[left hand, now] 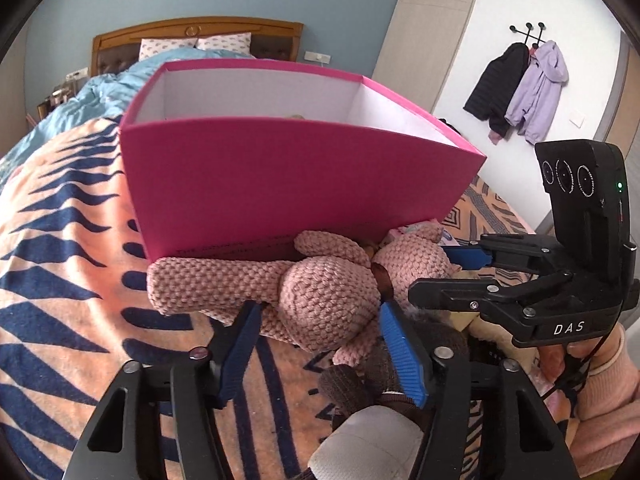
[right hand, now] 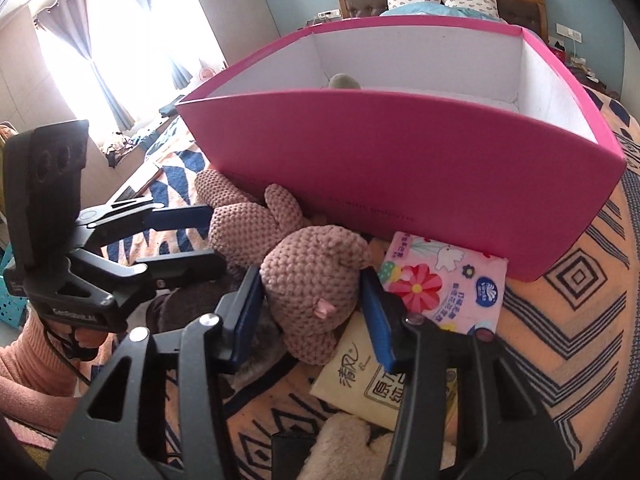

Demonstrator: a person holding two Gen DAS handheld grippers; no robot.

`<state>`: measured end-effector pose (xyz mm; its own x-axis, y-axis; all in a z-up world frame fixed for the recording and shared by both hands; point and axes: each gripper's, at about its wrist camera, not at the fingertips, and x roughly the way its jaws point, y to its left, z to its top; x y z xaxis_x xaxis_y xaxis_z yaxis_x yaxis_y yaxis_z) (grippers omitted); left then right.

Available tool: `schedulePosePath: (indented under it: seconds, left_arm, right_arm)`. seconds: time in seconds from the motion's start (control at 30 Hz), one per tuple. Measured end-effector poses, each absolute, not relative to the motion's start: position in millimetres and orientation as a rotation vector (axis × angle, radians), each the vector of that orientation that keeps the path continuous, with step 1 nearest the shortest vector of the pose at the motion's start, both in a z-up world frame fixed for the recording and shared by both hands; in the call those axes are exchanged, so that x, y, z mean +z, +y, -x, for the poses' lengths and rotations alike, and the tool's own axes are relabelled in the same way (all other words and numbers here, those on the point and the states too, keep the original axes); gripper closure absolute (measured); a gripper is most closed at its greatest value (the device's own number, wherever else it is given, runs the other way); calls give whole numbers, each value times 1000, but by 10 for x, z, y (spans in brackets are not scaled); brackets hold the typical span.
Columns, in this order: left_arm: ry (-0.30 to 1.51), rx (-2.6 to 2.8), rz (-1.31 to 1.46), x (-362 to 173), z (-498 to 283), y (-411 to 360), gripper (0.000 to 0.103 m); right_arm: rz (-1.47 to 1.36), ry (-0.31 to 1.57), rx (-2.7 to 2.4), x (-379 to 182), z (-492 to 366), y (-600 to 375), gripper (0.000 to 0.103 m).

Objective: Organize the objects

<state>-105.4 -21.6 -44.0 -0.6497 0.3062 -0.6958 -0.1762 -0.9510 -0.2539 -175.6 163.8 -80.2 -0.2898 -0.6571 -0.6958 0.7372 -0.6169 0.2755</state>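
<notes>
A pink knitted bear (left hand: pixel 216 280) lies on the patterned blanket, right against the front wall of an open pink box (left hand: pixel 280 184). My left gripper (left hand: pixel 320 308) has its blue pads pressed on the bear's body from both sides. My right gripper (right hand: pixel 311 274) squeezes the bear's head (right hand: pixel 308 300) between its pads. Each gripper shows in the other's view: the right gripper (left hand: pixel 430 274) at the right, the left gripper (right hand: pixel 218 236) at the left. The box (right hand: pixel 400 152) has white inner walls, and a grey-green rounded thing (right hand: pixel 344 80) peeks over its rim.
A pink floral tissue pack (right hand: pixel 440 284) and a beige pack (right hand: pixel 360 380) lie by the box. A brown knitted toy (left hand: pixel 360 380) sits under the bear, and a white fluffy thing (right hand: pixel 348 440) lies nearer. The orange and navy blanket (left hand: pixel 60 280) covers the bed. Pink sleeves (left hand: pixel 600 400) hold both grippers.
</notes>
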Motion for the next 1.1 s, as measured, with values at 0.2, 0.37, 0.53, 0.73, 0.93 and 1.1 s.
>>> schedulePosePath:
  seconds: [0.2, 0.37, 0.53, 0.73, 0.93, 1.1]
  left_arm:
    - [-283, 2573, 1160, -430, 1076, -207, 55]
    - [-302, 2566, 1118, -342, 1002, -208, 55]
    - [-295, 2569, 1063, -234, 899, -188, 55]
    - [-291, 2580, 968, -38, 676, -229, 55]
    - [-266, 2631, 894, 187, 517, -200, 52]
    - [-221, 2664, 817, 436, 505, -176, 51]
  right_arm:
    - [-973, 129, -2007, -708, 1707, 1629, 54]
    - [-931, 152, -2014, -624, 1596, 1638, 54]
    - [-871, 156, -2019, -431, 1573, 1651, 54]
    - [-801, 119, -2003, -249, 1554, 1708, 54]
    - [-744, 104, -1980, -90, 1418, 1754, 54]
    - [-680, 89, -1978, 133, 1339, 1757, 54]
